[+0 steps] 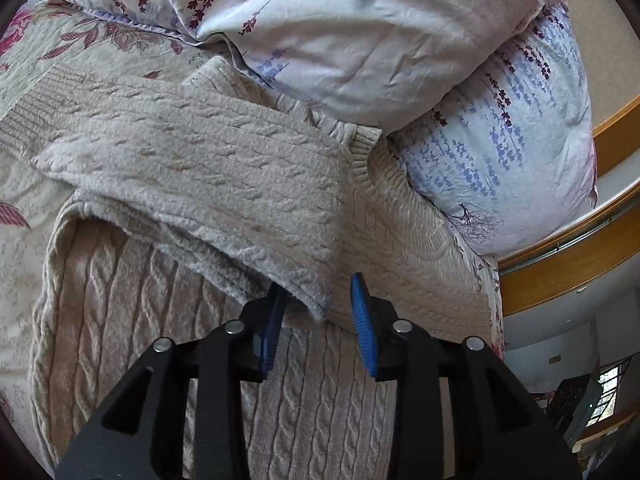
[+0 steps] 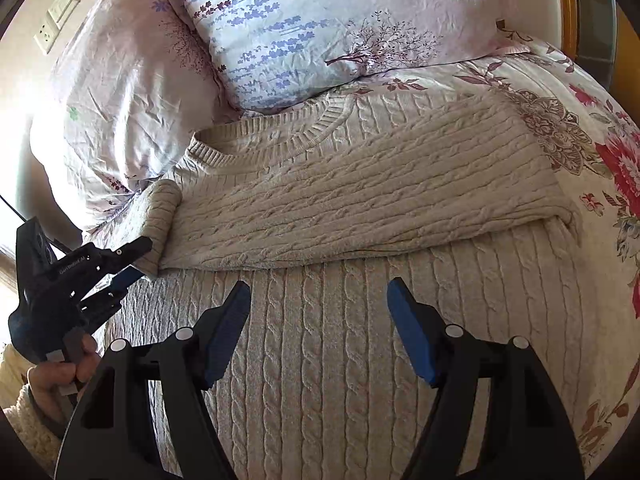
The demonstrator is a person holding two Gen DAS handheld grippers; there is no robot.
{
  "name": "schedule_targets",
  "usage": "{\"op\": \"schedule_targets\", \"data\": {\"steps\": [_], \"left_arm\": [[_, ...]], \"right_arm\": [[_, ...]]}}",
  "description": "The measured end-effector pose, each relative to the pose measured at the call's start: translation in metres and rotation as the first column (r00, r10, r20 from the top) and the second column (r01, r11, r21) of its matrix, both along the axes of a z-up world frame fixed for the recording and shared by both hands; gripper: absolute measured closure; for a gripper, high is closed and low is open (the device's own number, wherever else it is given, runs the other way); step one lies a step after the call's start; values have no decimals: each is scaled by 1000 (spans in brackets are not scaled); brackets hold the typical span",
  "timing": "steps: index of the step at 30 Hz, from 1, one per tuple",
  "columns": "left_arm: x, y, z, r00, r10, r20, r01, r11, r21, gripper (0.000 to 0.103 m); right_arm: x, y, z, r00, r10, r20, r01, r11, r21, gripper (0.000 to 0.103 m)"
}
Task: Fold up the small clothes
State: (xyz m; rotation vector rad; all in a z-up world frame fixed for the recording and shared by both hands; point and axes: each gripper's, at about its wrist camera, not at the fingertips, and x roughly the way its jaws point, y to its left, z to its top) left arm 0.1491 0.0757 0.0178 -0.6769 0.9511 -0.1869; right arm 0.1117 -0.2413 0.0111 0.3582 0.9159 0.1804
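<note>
Cream cable-knit, the sweater (image 2: 360, 208) lies across the middle of the frame on the floral bedspread (image 2: 608, 152), one sleeve folded across its chest, collar toward the pillows (image 2: 320, 20). Your left gripper (image 1: 318, 308) has its fingers spread around the cuff, barely touching it; close too shallow and I judge the thick knit slips out. Your right gripper (image 2: 318, 320) hovers spread and empty over the body. Only the right view shows your left hand (image 2: 60, 376) and the collar's full curve.
</note>
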Motion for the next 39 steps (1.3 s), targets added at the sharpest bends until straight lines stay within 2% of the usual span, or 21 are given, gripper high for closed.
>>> {"op": "schedule_targets", "data": {"steps": [3, 5, 8, 10, 14, 18, 21, 24, 26, 28, 31, 34, 39], "left_arm": [[-15, 11, 7, 1000, -15, 12, 15, 1000, -25, 51], [-26, 24, 13, 999, -9, 31, 11, 999, -50, 48], [-39, 57, 18, 994, 93, 52, -89, 993, -75, 48], [-41, 85, 14, 982, 186, 30, -183, 979, -91, 50], [-32, 131, -9, 937, 338, -90, -349, 916, -196, 56], [-27, 155, -28, 891, 421, -169, -453, 849, -272, 57], [-24, 165, -36, 860, 469, -199, -509, 794, -332, 60], [-18, 171, -38, 838, 502, -214, -546, 760, -352, 63], [-12, 174, -40, 833, 505, -224, -553, 760, -341, 72], [-6, 174, -43, 838, 492, -237, -546, 765, -341, 95], [-1, 168, -36, 853, 481, -200, -521, 787, -330, 96], [8, 158, -15, 886, 449, -114, -461, 832, -310, 97], [24, 122, 25, 939, 343, 29, -319, 898, -303, 97]], "right_arm": [[1, 0, 1, 1000, 4, 2, -4, 1000, 4, 31], [0, 0, 2, 1000, 10, 6, -10, 1000, 5, 31], [0, 1, 3, 1000, 16, 10, -16, 1000, 5, 31], [0, 1, 3, 1000, 20, 12, -20, 1000, 7, 31], [0, 4, 5, 999, 31, 14, -31, 999, 7, 31], [-2, 5, 7, 999, 37, 18, -37, 999, -1, 31], [-4, 2, 7, 999, 29, 17, -29, 1000, -4, 31], [-6, -3, 7, 1000, 19, 15, -19, 1000, -7, 31], [-7, -6, 8, 1000, 15, 15, -15, 1000, -8, 31], [-9, -9, 8, 1000, 10, 14, -10, 1000, -9, 31], [-11, -14, 9, 1000, 2, 16, -1, 1000, -12, 31], [-13, -19, 8, 1000, -5, 17, 6, 1000, -12, 31], [-14, -27, 7, 1000, -10, 19, 11, 1000, -9, 31]]}}
